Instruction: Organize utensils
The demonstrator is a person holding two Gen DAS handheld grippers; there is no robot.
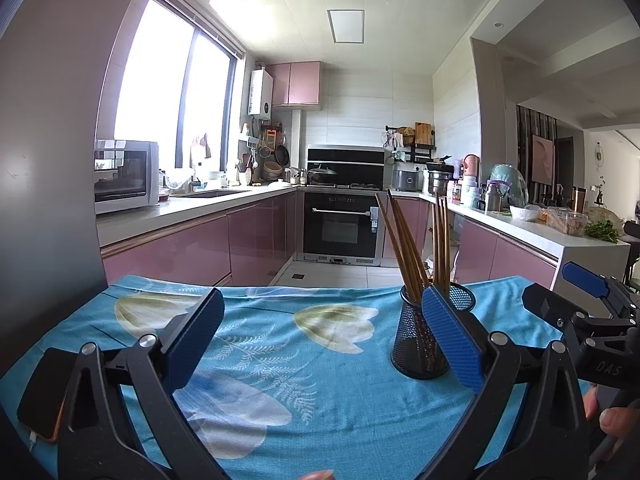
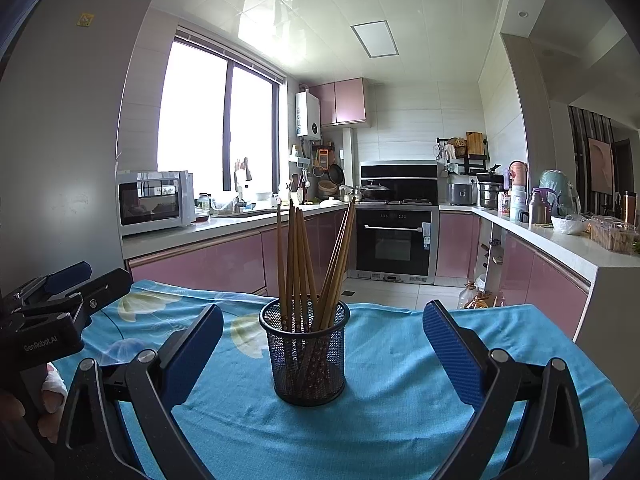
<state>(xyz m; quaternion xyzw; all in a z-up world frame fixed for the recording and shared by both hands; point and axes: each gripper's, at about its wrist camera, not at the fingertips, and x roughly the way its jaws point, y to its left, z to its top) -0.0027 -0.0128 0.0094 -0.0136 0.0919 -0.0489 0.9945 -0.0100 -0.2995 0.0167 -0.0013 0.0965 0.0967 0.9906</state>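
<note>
I'm holding both grippers idle over the desk (image 2: 400,380): left gripper (image 1: 320,332) and right gripper (image 2: 322,354) both have fingers spread wide, gripping nothing. The chopsticks (image 2: 308,264) are all standing in the mesh cup (image 2: 306,356), centred between my right fingers in the right view and just beside the left gripper's right-hand finger in the left view. I'm seeing no loose utensils on the blue cloth (image 1: 320,360), so I'm judging the sorting done or not started; any next move means closing on one stick near its top without tipping the cup.
</note>
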